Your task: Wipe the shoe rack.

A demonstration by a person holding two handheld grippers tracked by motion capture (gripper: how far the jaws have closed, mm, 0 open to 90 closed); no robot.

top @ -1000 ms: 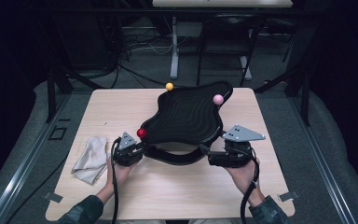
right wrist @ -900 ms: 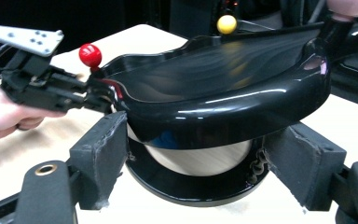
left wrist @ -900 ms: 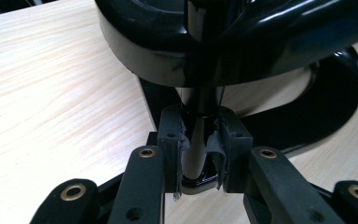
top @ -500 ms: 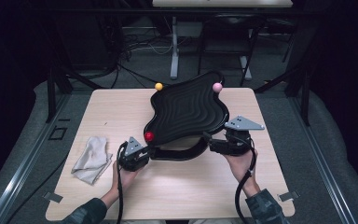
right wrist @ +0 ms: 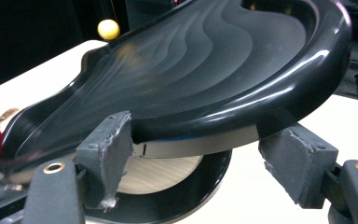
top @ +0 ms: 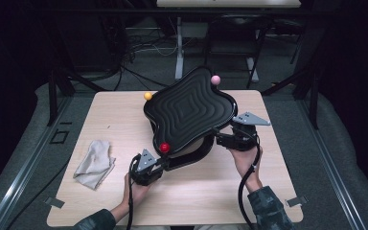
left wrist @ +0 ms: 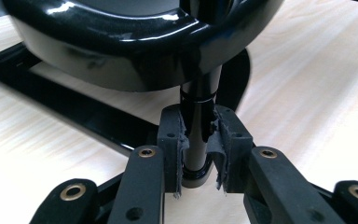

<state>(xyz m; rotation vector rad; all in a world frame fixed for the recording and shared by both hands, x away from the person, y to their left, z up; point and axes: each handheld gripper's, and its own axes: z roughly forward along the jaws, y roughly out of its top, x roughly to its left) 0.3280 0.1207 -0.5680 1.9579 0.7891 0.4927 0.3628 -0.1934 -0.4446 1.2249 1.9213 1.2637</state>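
The glossy black wavy-edged plastic tray, ribbed with concentric ridges, sits tilted on a black ring-shaped base at the middle of the pale wood-grain desk. At its seven o'clock rim, by a small red ball, the left hand-held gripper is clamped on a thin black post under the tray. At four o'clock the right hand-held gripper straddles the tray's rim, its jaws apart though they have just been closing in. A yellow ball stands at ten o'clock, a pink ball at one. A crumpled beige cloth lies at eight o'clock. Beyond the desk, grey floor, cables and dark frames.
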